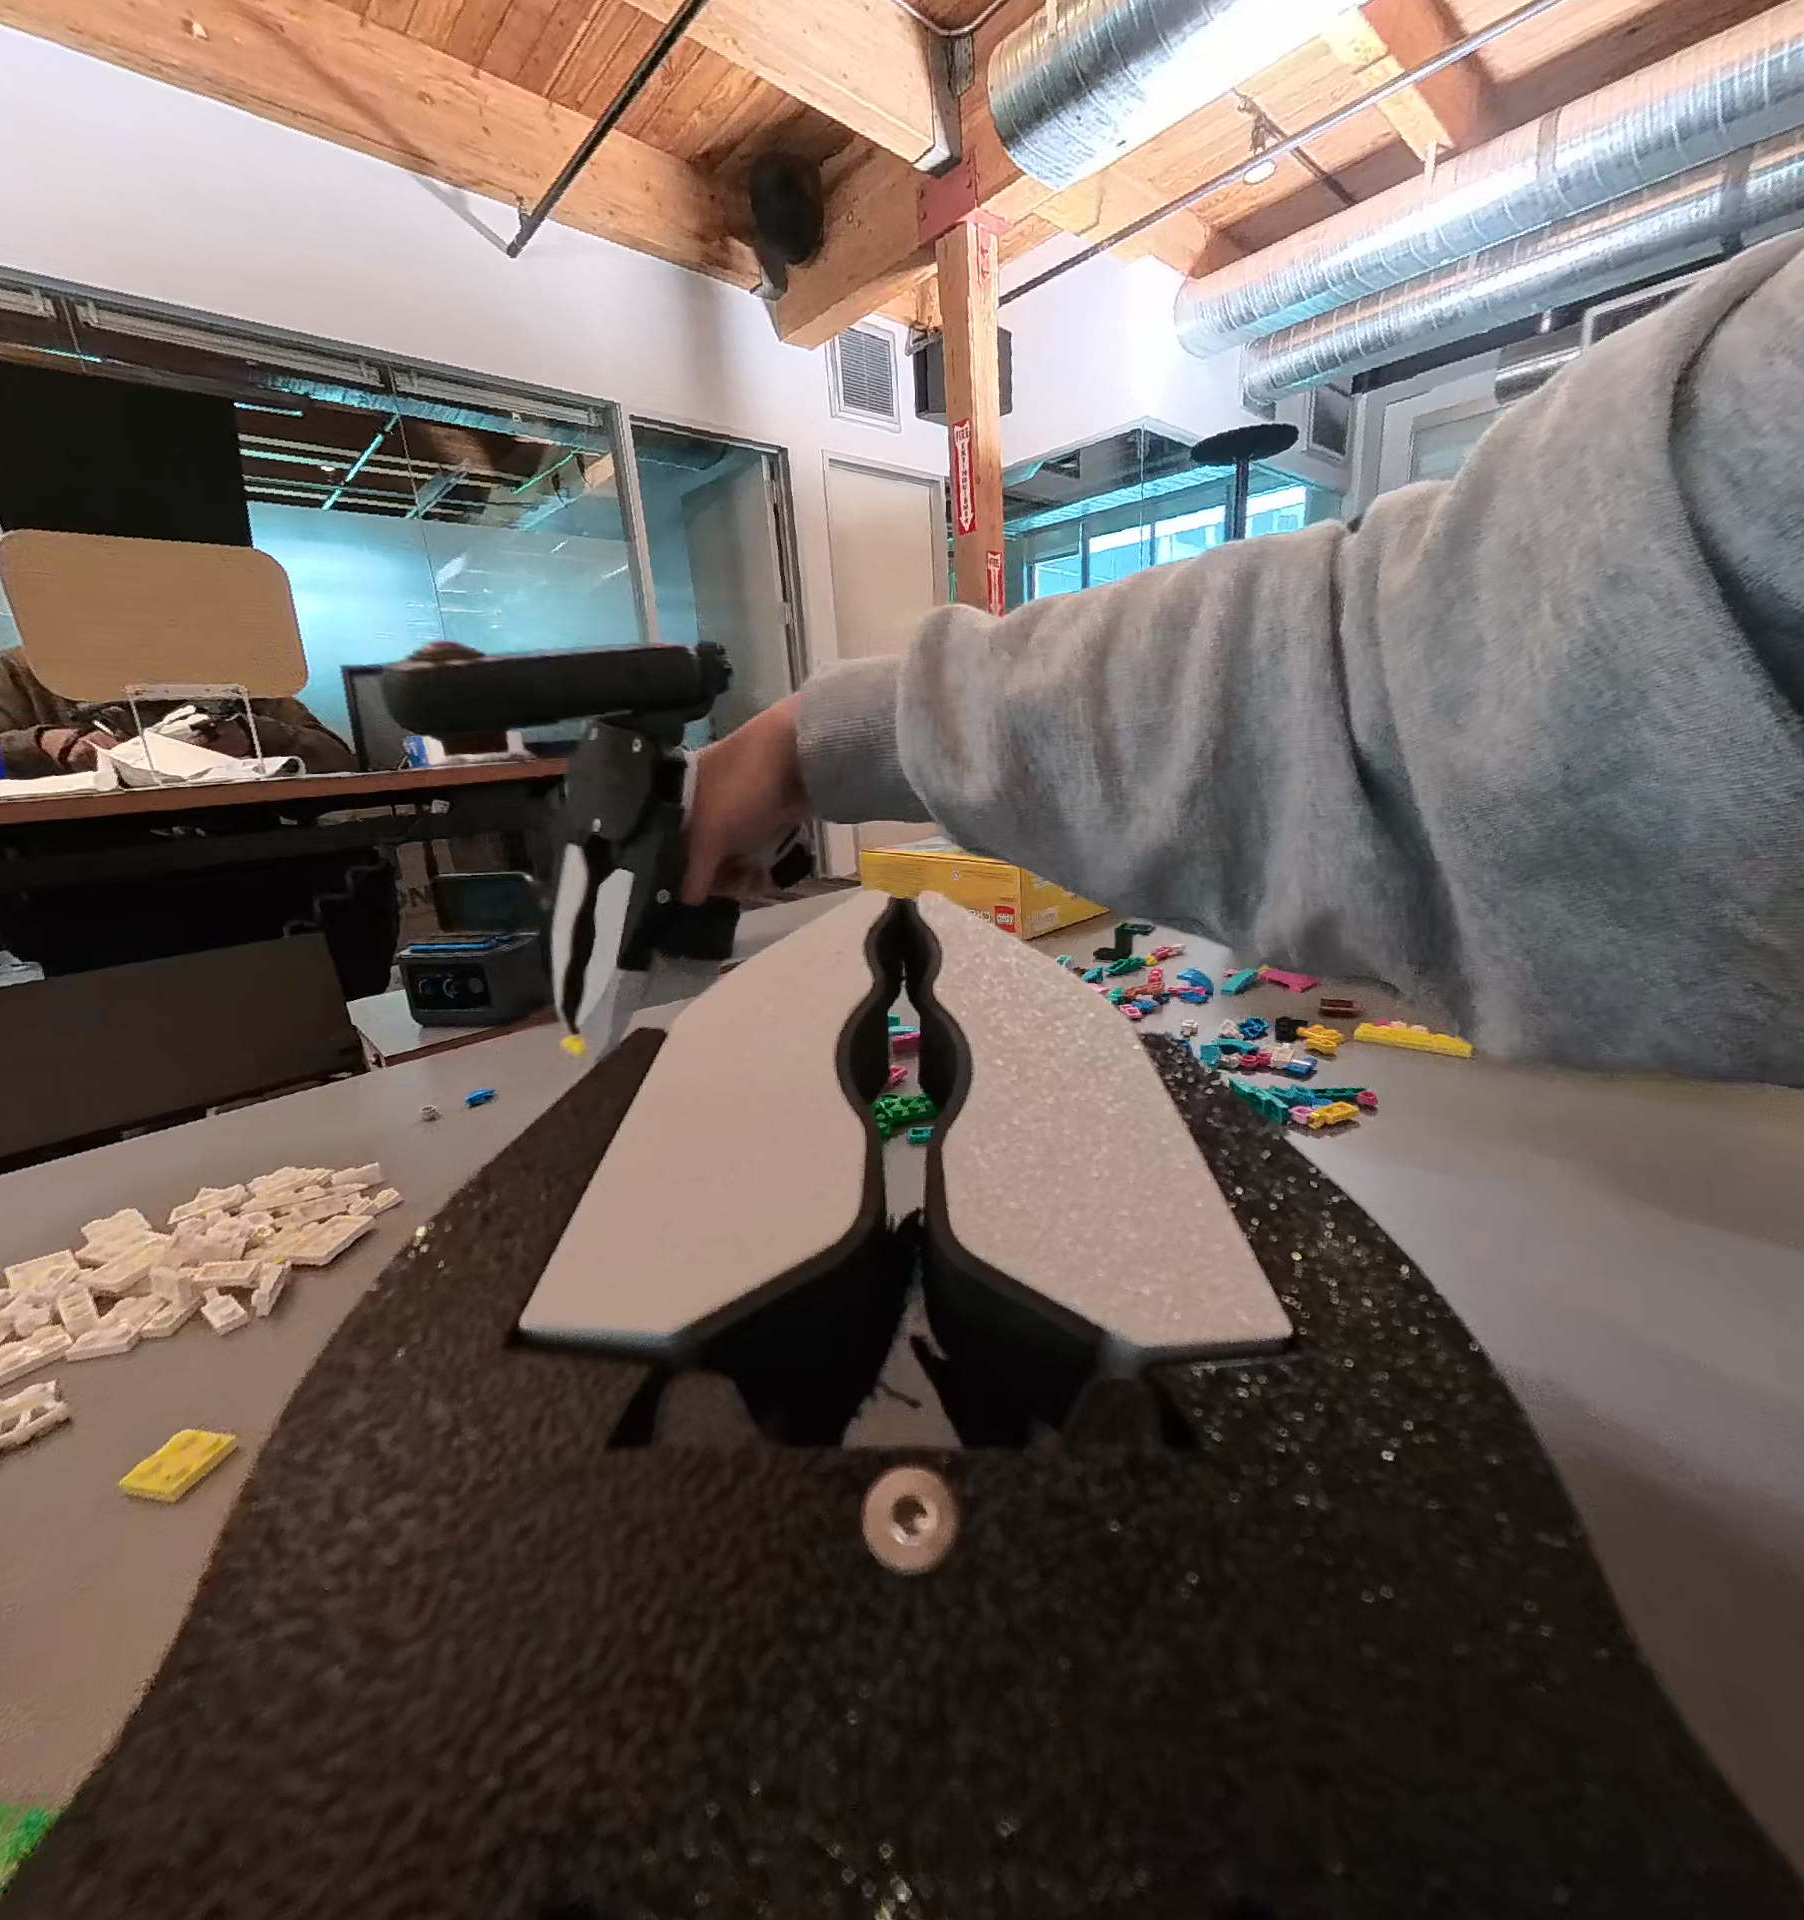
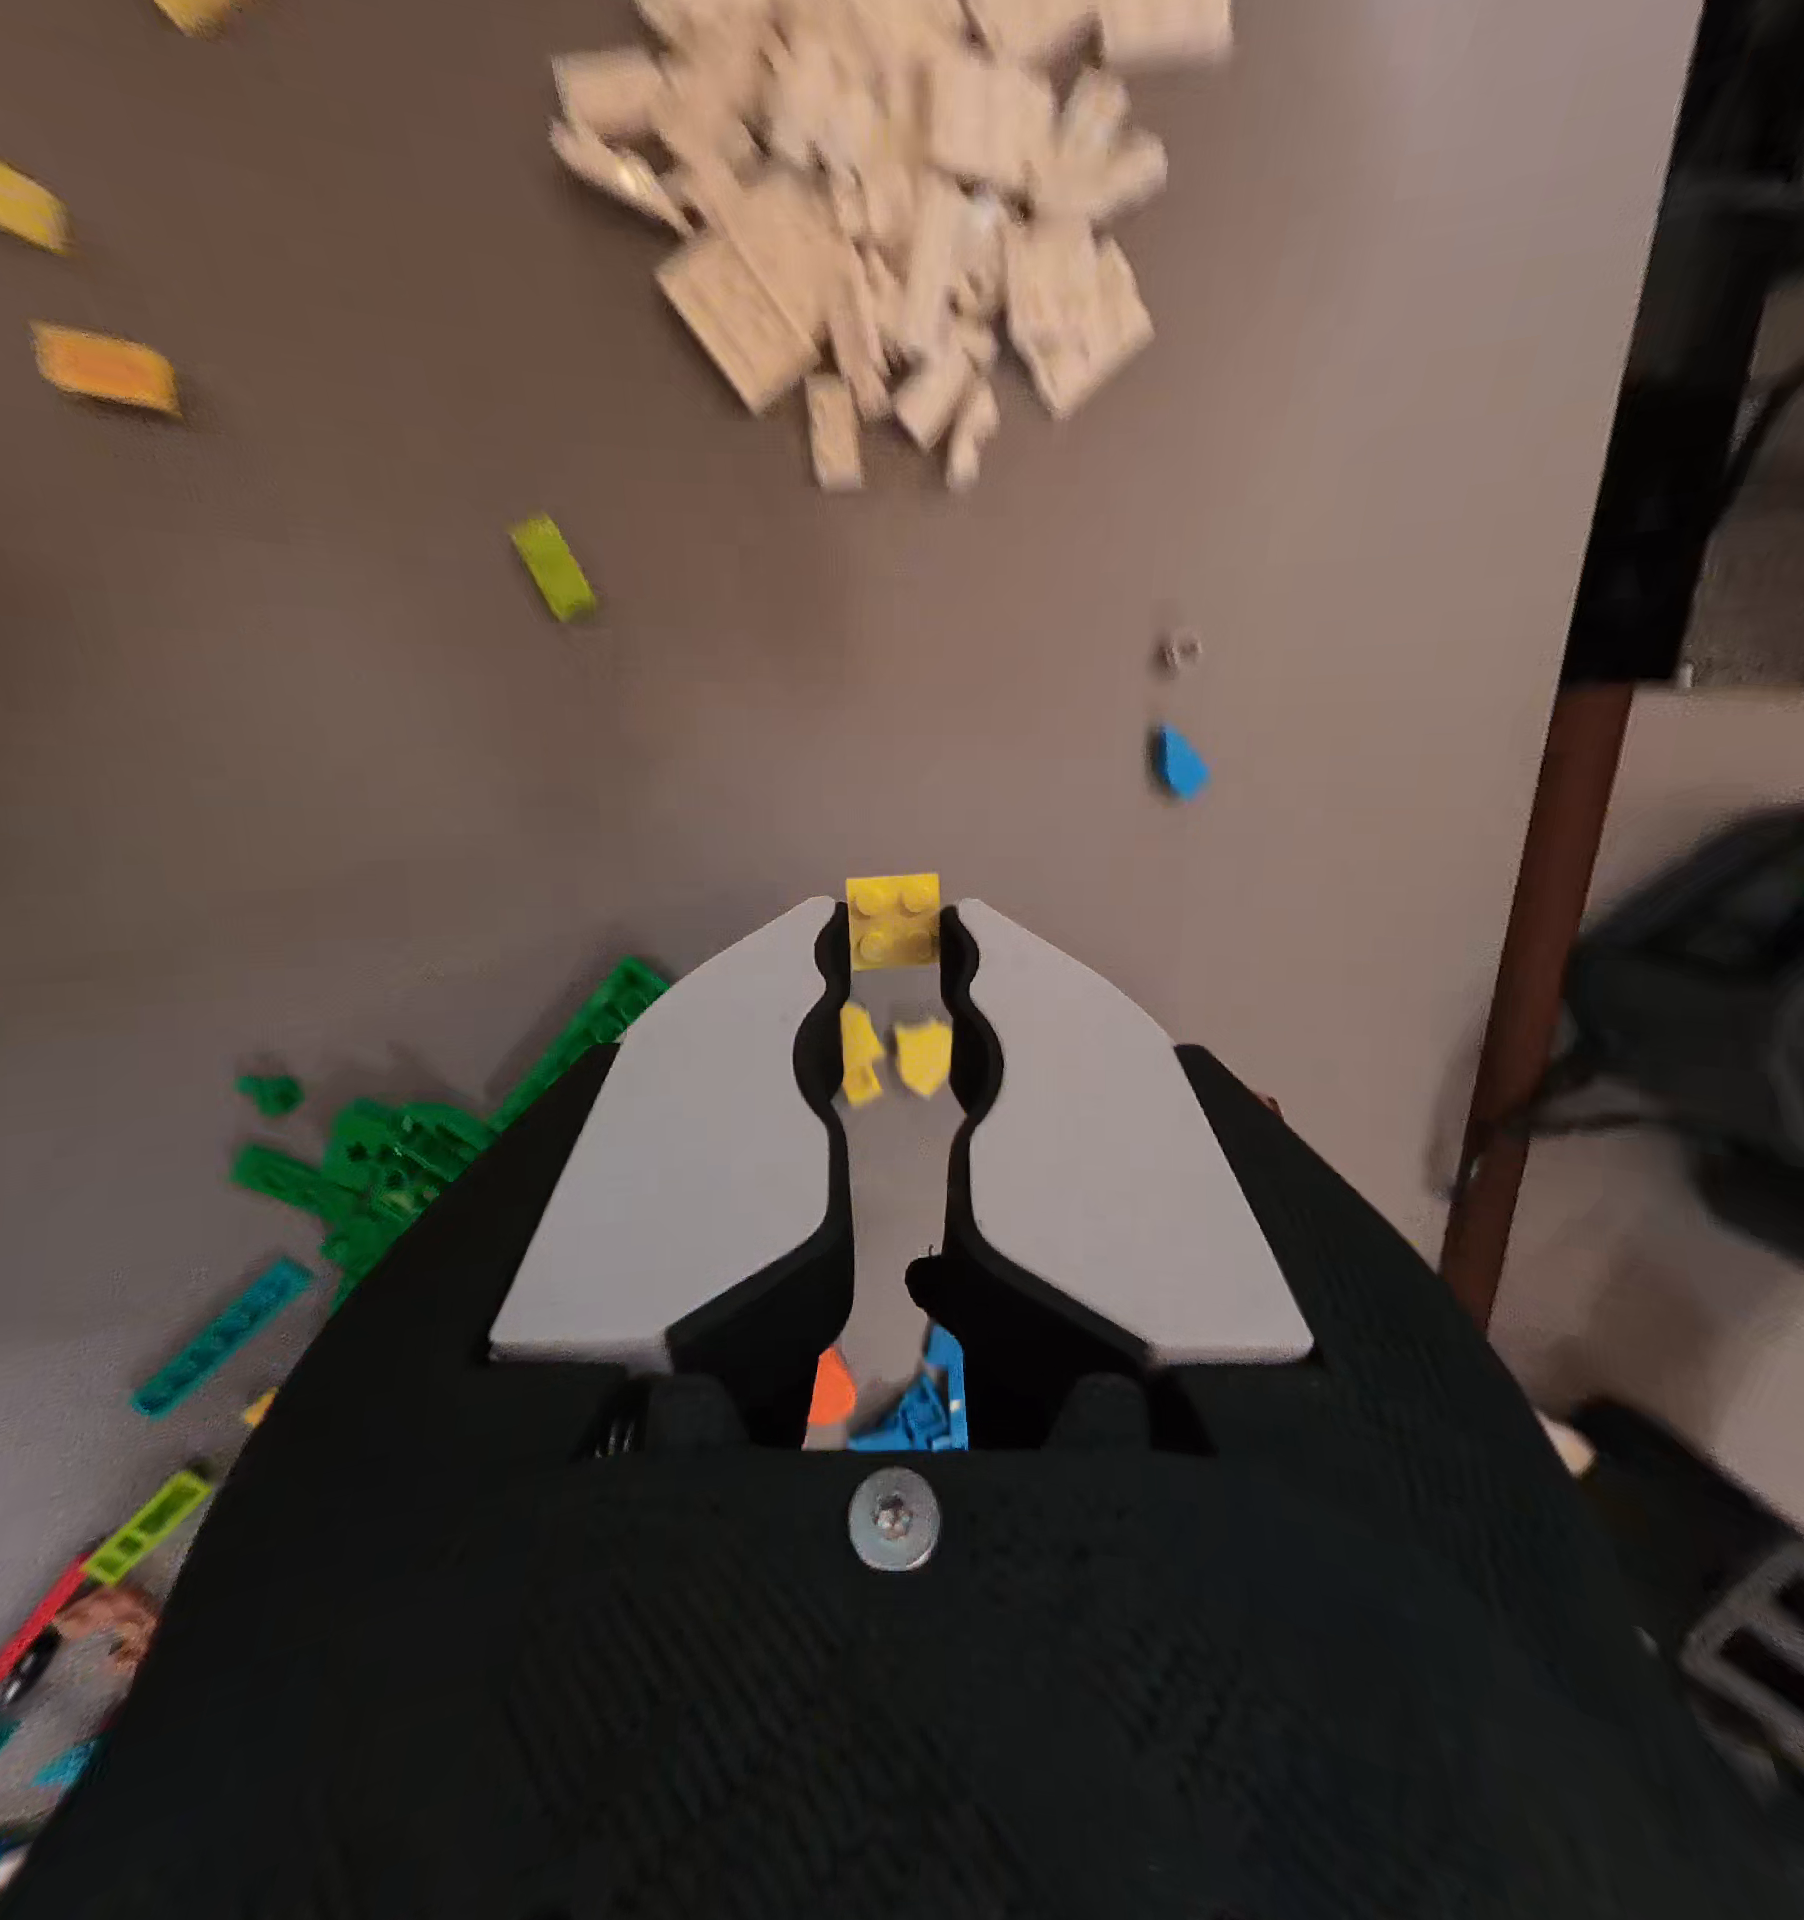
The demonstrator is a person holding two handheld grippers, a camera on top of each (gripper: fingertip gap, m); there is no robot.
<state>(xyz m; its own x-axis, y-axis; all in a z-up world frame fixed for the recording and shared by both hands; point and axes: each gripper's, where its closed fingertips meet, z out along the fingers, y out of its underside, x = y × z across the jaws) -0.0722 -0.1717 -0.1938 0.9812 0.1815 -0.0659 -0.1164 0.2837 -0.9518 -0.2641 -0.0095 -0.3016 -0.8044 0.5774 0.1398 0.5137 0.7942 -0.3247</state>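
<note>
Right gripper [image 2: 896, 914] pinching small square yellow four-stud plate [image 2: 893, 923], above grey table [image 2: 358, 727]

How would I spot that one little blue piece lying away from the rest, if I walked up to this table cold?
Start at the big heap of white bricks on the grey table, then move toward the table edge by the dark desk leg. The blue piece lies there on bare tabletop, beside a tiny pale stud. It is the only blue thing in that open patch, with one rounded side.

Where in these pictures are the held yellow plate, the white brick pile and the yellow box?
yellow plate [image 2: 893, 923], right wrist view, studded top.
white brick pile [image 1: 165, 1273], left wrist view, pile's middle.
yellow box [image 1: 991, 889], left wrist view, front face.
</note>
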